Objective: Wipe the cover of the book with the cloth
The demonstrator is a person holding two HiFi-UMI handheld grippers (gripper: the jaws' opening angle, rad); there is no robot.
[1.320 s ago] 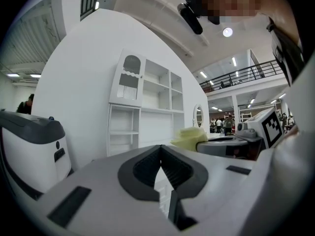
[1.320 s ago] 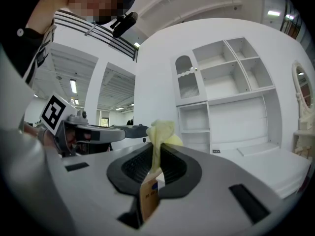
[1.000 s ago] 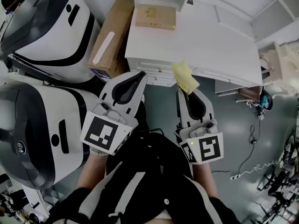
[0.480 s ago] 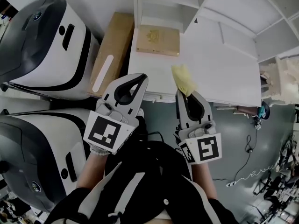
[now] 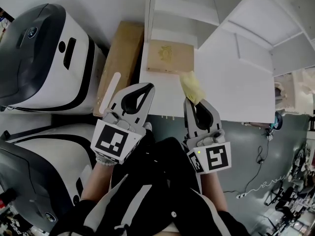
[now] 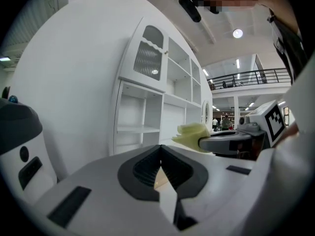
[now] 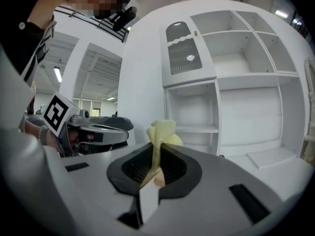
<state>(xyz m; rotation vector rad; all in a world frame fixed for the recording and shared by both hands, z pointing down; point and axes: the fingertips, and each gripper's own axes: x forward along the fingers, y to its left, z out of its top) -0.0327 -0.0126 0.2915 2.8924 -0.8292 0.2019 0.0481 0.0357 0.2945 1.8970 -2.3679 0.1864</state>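
A person stands at a white surface (image 5: pixel 231 92) with a hand-held gripper in each hand, both aimed nearly level towards the tan book (image 5: pixel 170 57). The book lies flat, cover up, at the surface's rear left, close against the foot of a white shelf unit (image 5: pixel 182 9). The right hand-held gripper (image 7: pixel 156 156) has its jaws pinched on a crumpled yellow cloth (image 5: pixel 193 86). It grips the cloth by one end so that most of the fabric stands free beyond the tips, a hold that seems meant to leave a loose pad to drag across the cover. Seen from above, the cloth's far end lies just beside the book's near right corner. Whether it touches yet cannot be told, and the wiping looks not yet begun. The left hand-held gripper (image 6: pixel 160 154) is pressed together with nothing between its jaws. It is held alongside the right one, near the surface's front left corner and short of the book. It appears placed to steady the book by an edge should it slide under the cloth, though that is only a judgement. A long cardboard box (image 5: pixel 120 63) stands between the surface's left side and two large white-and-grey machines (image 5: pixel 44 63); none of these seems to have any part in the job. The book's cover, marked with a gilt emblem, faces up and is unobstructed, open to a sweep from the right.
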